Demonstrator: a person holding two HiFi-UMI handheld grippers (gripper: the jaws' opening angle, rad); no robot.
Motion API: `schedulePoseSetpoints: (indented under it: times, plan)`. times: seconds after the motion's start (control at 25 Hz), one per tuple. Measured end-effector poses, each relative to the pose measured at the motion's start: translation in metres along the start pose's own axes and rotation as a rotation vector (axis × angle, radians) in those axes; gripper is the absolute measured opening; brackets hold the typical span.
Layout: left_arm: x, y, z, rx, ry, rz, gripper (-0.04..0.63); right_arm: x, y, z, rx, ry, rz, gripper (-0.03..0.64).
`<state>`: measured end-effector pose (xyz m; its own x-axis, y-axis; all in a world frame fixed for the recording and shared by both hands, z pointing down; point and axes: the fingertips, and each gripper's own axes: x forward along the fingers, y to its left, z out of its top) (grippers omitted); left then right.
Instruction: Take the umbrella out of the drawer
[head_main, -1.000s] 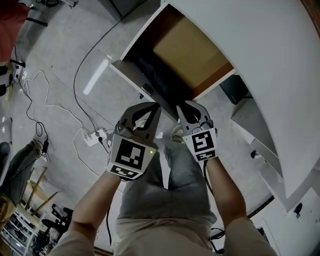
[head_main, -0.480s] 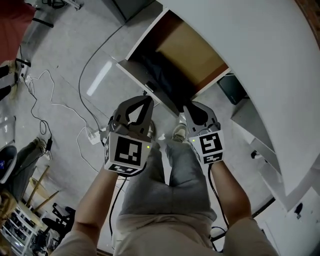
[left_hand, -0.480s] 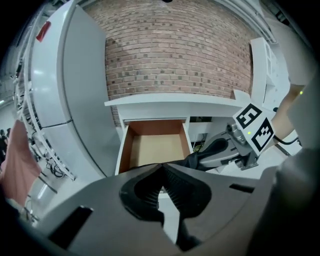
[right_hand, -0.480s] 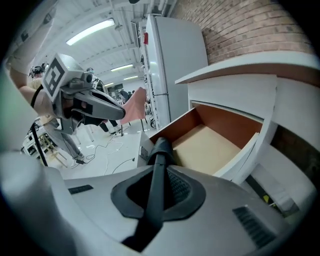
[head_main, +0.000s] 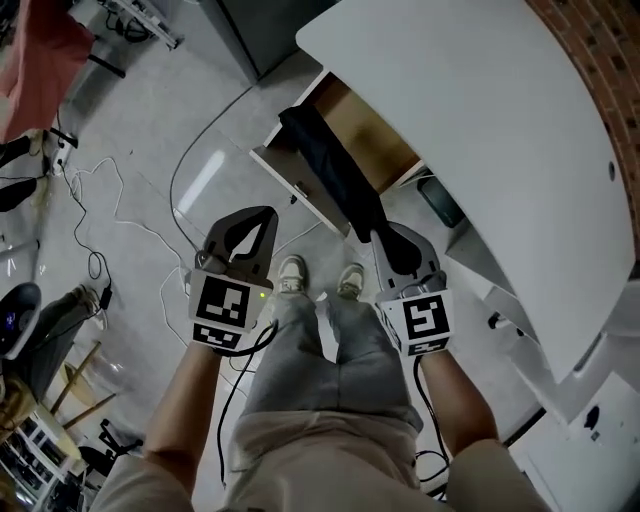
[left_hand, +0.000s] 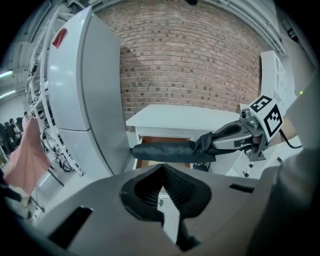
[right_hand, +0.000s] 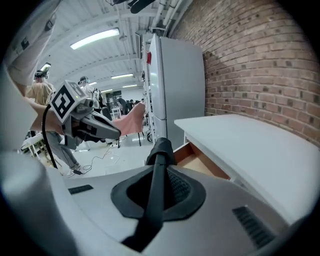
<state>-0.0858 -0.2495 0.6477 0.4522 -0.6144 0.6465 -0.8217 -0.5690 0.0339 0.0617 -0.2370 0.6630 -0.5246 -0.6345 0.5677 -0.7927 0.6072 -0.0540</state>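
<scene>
A black folded umbrella (head_main: 335, 170) hangs in the air above the open white drawer (head_main: 296, 182). My right gripper (head_main: 385, 235) is shut on its near end, and its jaws have just closed a little tighter on it. In the right gripper view the umbrella (right_hand: 159, 172) runs straight out between the pads. The left gripper view shows the umbrella (left_hand: 170, 150) lying level, held by the right gripper (left_hand: 235, 139). My left gripper (head_main: 266, 213) is shut with nothing in it, off to the left of the drawer over the floor.
A white desk top (head_main: 450, 120) overhangs the drawer, with a brick wall (left_hand: 190, 60) behind. A tall white fridge (left_hand: 85, 100) stands to the left. Cables (head_main: 100, 230) lie on the floor. A dark bin (head_main: 440, 202) sits under the desk. The person's shoes (head_main: 292, 272) are below.
Both grippers have risen. The right one has lifted the umbrella up out of the drawer. The left gripper has drawn away to the left of the drawer front.
</scene>
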Motion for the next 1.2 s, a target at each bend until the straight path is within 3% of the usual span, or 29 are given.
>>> schedulePoseSetpoints:
  times: [0.2, 0.72, 1.2]
  plan:
    - [-0.045, -0.004, 0.035, -0.046, -0.037, 0.001, 0.008, -0.044, 0.006, 0.068, 0.021, -0.077, -0.037, 0.021]
    - [-0.151, -0.024, 0.165, 0.032, -0.210, -0.019, 0.008, -0.167, 0.011, 0.239, 0.016, -0.312, -0.145, 0.021]
    - [-0.233, -0.045, 0.261, 0.107, -0.380, -0.018, 0.008, -0.270, 0.009, 0.339, 0.026, -0.511, -0.243, 0.021]
